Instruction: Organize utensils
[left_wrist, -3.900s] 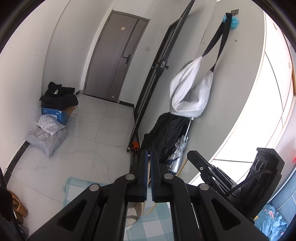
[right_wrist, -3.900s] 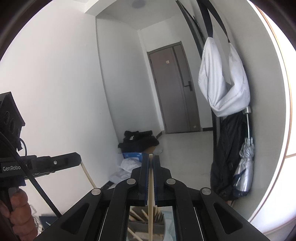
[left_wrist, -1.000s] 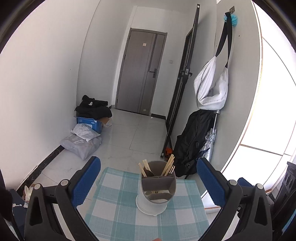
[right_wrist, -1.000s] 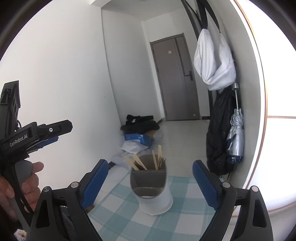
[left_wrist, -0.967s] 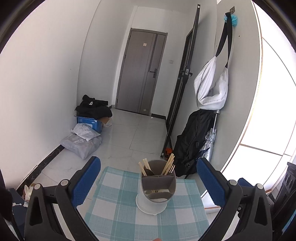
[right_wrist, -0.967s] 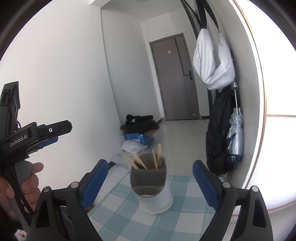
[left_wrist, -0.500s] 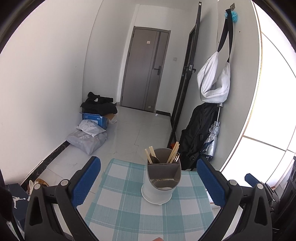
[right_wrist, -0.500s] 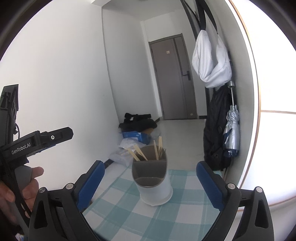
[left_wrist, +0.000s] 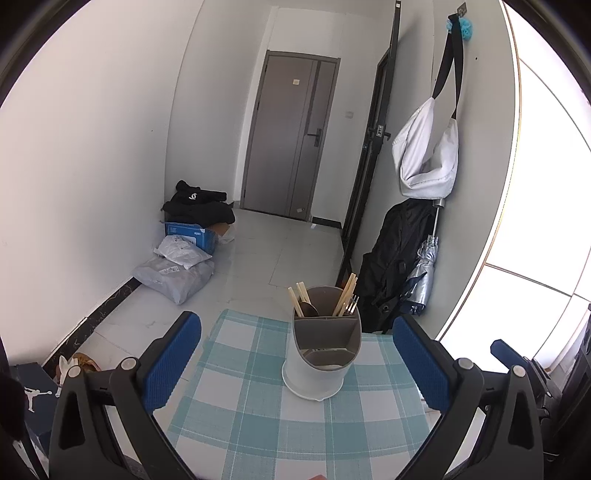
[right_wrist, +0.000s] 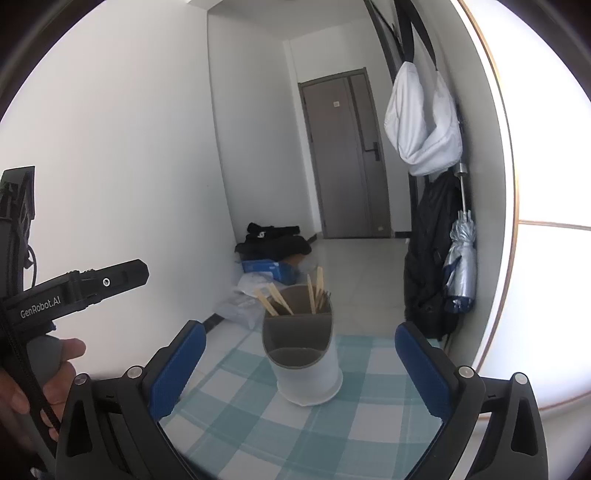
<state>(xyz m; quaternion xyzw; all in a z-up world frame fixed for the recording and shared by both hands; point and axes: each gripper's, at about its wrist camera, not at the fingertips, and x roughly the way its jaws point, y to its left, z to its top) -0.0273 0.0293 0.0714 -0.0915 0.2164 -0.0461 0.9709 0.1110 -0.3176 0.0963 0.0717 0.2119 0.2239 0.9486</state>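
Note:
A white utensil holder with a grey divided insert (left_wrist: 322, 354) stands on a teal checked tablecloth (left_wrist: 258, 406); it also shows in the right wrist view (right_wrist: 303, 354). Wooden chopsticks (left_wrist: 343, 295), a dark spoon (left_wrist: 308, 308) and fork tines stick up from its far compartments. My left gripper (left_wrist: 295, 354) is open and empty, its blue pads on either side of the holder, held back from it. My right gripper (right_wrist: 301, 365) is open and empty, also short of the holder. The left gripper's body (right_wrist: 85, 288) shows at the left of the right wrist view.
The small table's edges lie close around the holder. Behind are a tiled floor, a grey door (left_wrist: 291, 136), bags and a blue box (left_wrist: 188, 236) by the left wall, and a black backpack (left_wrist: 399, 258), an umbrella and a white bag (left_wrist: 424, 155) on the right wall.
Both grippers were shut on chopsticks 3.9 s ago; now they are open and empty, with chopsticks in the holder. Over the last second both have drawn back slightly from the holder.

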